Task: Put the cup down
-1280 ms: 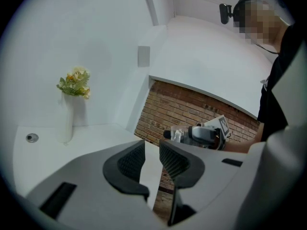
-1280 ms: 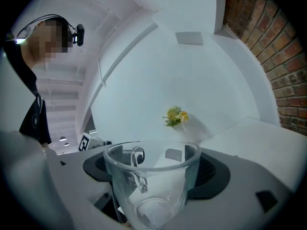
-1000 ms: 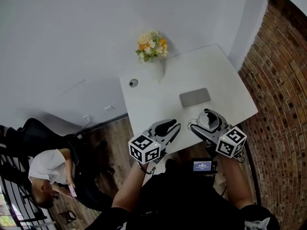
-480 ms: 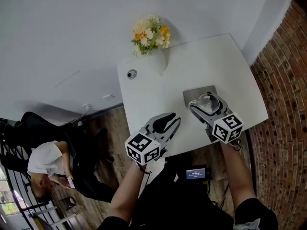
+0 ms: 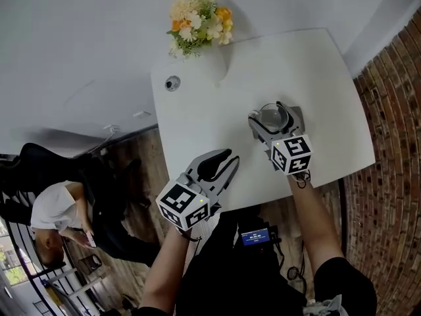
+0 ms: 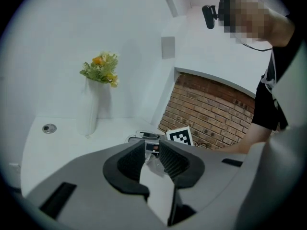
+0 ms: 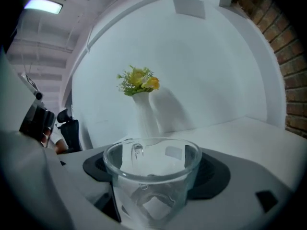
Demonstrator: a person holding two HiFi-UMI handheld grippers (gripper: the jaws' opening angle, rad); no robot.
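Note:
A clear glass cup with a handle sits between the jaws of my right gripper, which is shut on its sides. The cup is over a grey flat pad on the white table; whether it rests on the pad I cannot tell. In the right gripper view the cup fills the space between the black pads and is empty. My left gripper hovers near the table's front edge, jaws nearly together with only a slit and nothing in them. Past those jaws the left gripper view shows the cup.
A white vase with yellow and orange flowers stands at the table's far side. A small round fitting lies at the far left corner. A brick wall runs along the right. A person sits at lower left.
My right gripper has carried the cup forward and down, from the table's front edge to over the grey pad. The left gripper has shifted a little forward and lower.

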